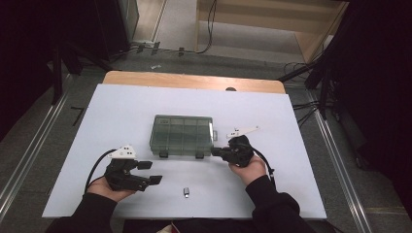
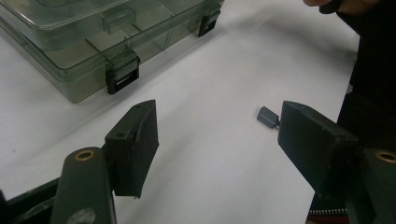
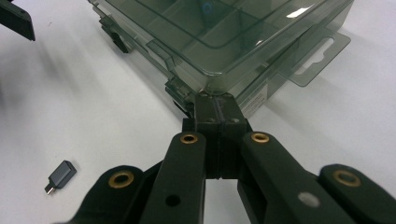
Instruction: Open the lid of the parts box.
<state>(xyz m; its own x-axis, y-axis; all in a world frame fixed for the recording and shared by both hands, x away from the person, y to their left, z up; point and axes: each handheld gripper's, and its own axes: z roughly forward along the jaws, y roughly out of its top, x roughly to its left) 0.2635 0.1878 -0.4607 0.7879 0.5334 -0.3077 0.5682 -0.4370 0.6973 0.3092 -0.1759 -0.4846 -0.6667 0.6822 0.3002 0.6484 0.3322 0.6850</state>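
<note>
A: From the high view we count one smoky translucent plastic compartment box [image 1: 182, 134] at the centre of the white-topped desk [image 1: 121, 111], one small grey plug adapter [image 1: 186, 192] at six o'clock from it, and two grippers.

B: We agree. The left gripper [image 1: 148, 172] sits at about seven o'clock from the box, well apart from it, its jaws spread wide with nothing between them. The right gripper [image 1: 216, 151] is at about four o'clock, its tip just beside the box's near right corner.

A: The right gripper view gives us what the high view cannot: the right gripper [image 3: 216, 108] has its jaws pressed flat together, empty, with the tip at the box [image 3: 224, 42] corner. Whether it touches the wall we cannot tell.

B: That view also shows the clear lid lying shut, dividers beneath it, and a flat hang tab jutting from one end. The adapter [image 3: 60, 176] lies off at eight o'clock, alone on the white surface.

A: The left gripper view adds the latches: we count two dark clasps on the box's [image 2: 84, 42] front wall, both folded down. Between the parted jaws of the left gripper [image 2: 217, 135] we see bare desk, and the adapter [image 2: 267, 116] peeks out just beside the right-hand jaw.

B: A dark sleeve fills that view's three o'clock edge.
</note>
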